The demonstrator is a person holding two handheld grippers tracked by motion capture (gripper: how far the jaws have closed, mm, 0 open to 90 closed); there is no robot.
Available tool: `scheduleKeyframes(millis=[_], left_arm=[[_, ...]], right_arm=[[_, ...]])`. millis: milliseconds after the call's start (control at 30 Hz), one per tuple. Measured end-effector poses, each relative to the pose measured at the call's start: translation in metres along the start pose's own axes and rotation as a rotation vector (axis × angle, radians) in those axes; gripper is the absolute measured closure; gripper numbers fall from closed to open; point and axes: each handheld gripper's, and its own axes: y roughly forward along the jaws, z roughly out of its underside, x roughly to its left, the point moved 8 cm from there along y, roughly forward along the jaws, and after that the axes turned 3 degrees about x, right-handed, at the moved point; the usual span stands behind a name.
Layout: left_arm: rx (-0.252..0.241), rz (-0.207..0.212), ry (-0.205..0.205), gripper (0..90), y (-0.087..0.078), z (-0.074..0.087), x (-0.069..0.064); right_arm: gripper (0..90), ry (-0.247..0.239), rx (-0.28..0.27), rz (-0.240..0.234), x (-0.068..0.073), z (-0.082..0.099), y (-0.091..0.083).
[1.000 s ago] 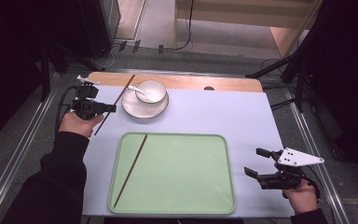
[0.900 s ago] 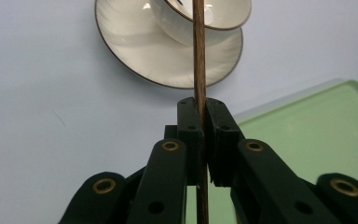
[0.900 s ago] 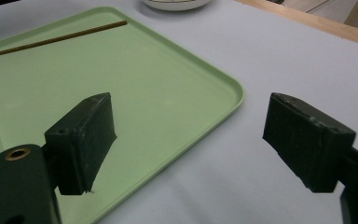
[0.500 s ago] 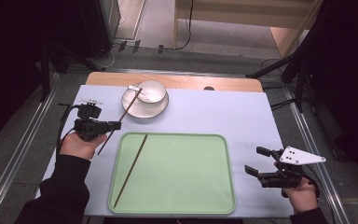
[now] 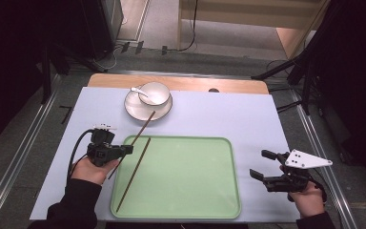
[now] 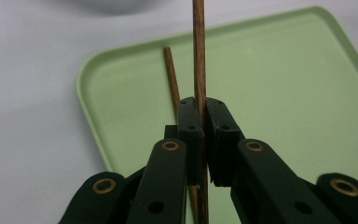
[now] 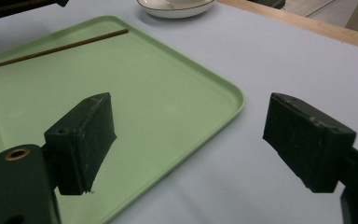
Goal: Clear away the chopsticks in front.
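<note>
Our left gripper (image 5: 124, 149) has jaws clamped on a chopstick (image 5: 143, 125) at the green tray (image 5: 190, 210) edge, w/ its twin (image 5: 133, 172) inside. Right gripper (image 5: 267, 165) idle, jaws wide, empty. Next, prob.: lower beside twin, release.

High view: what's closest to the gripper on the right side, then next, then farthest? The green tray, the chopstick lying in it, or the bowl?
From the right gripper:
1. Green tray, just to its left.
2. Chopstick in the tray, at the tray's left side.
3. Bowl, at the far edge on its saucer.
</note>
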Motion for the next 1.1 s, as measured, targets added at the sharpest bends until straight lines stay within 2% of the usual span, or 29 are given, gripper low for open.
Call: scheduleKeyframes(millis=[67, 167, 333, 567, 800, 933, 1100], left_arm=[[-0.002, 0.022, -0.016, 86.3, 0.001, 0.005, -0.004], [0.003, 0.007, -0.009, 86.4, 0.002, 0.013, -0.009], [0.004, 0.026, -0.021, 86.3, 0.006, 0.022, -0.022], [0.015, 0.019, -0.006, 86.2, 0.013, 0.034, -0.036], [0.038, 0.026, -0.004, 86.2, 0.025, 0.043, -0.041], [0.058, 0.054, -0.046, 86.2, 0.034, 0.051, -0.042], [0.086, 0.015, -0.036, 86.1, 0.041, 0.058, -0.041]], right_arm=[[17.2, -0.001, 0.002, -0.002, 0.000, 0.000, 0.000], [17.2, -0.003, 0.002, -0.004, 0.000, 0.000, 0.000], [17.3, -0.010, -0.001, -0.001, 0.001, -0.001, -0.001], [17.2, -0.009, -0.004, -0.002, 0.001, -0.002, 0.000], [17.2, -0.008, -0.003, 0.001, 0.001, -0.002, 0.000], [17.2, -0.007, -0.002, 0.001, 0.000, -0.002, -0.001], [17.2, -0.008, -0.003, 0.003, 0.000, -0.002, -0.001]])
